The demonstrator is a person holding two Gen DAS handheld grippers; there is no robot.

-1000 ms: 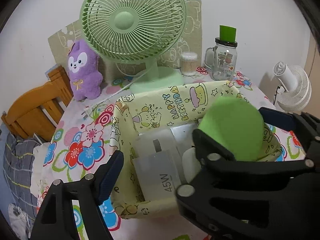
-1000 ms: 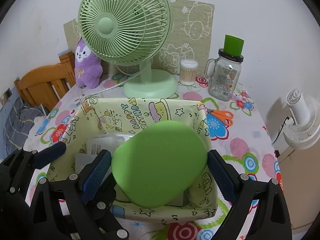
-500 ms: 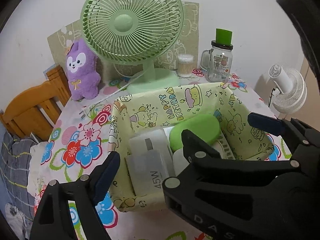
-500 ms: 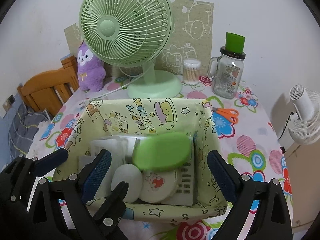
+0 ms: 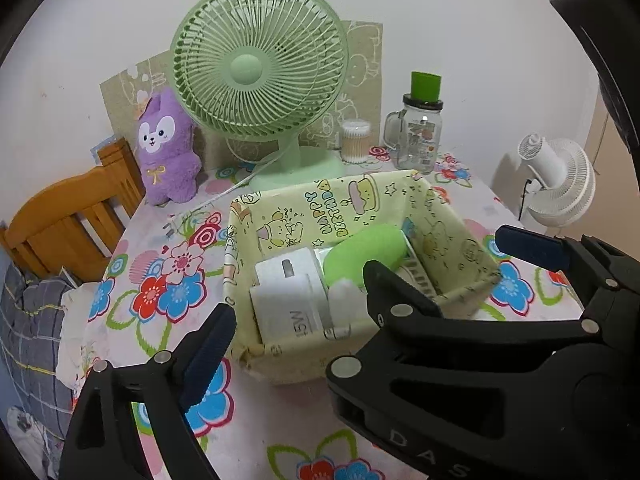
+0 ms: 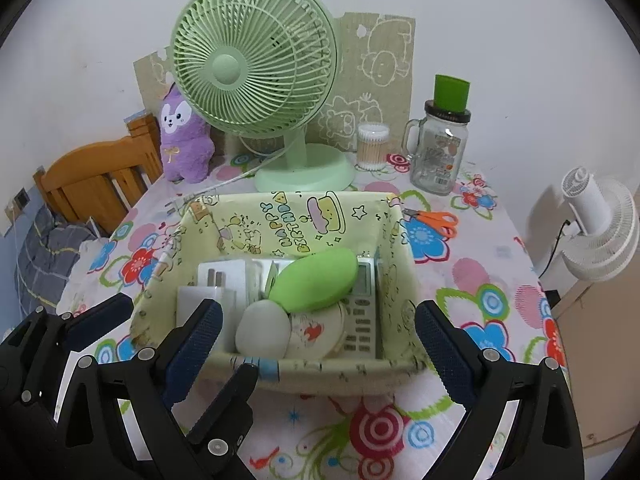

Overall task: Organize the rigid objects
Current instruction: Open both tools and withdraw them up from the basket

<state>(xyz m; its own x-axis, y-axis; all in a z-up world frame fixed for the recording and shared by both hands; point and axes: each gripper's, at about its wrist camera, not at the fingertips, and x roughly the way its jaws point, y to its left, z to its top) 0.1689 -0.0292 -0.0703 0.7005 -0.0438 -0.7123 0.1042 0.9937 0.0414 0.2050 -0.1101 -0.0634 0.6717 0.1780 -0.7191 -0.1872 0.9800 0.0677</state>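
Floral tablecloth (image 6: 460,280) covers the table; a printed fabric basket (image 6: 280,366) holds a smooth green oval case (image 6: 316,282) atop a remote (image 6: 362,312). Right gripper (image 6: 320,344) and left gripper (image 5: 384,284), just widened, gape empty.

Basket (image 6: 320,366) crowded, fan (image 6: 256,64) behind

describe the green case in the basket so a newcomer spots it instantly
Find the big green fan; in front of it sits a yellow cartoon-print basket. The green case lies inside, atop a remote: the only green, smooth oval among white items.
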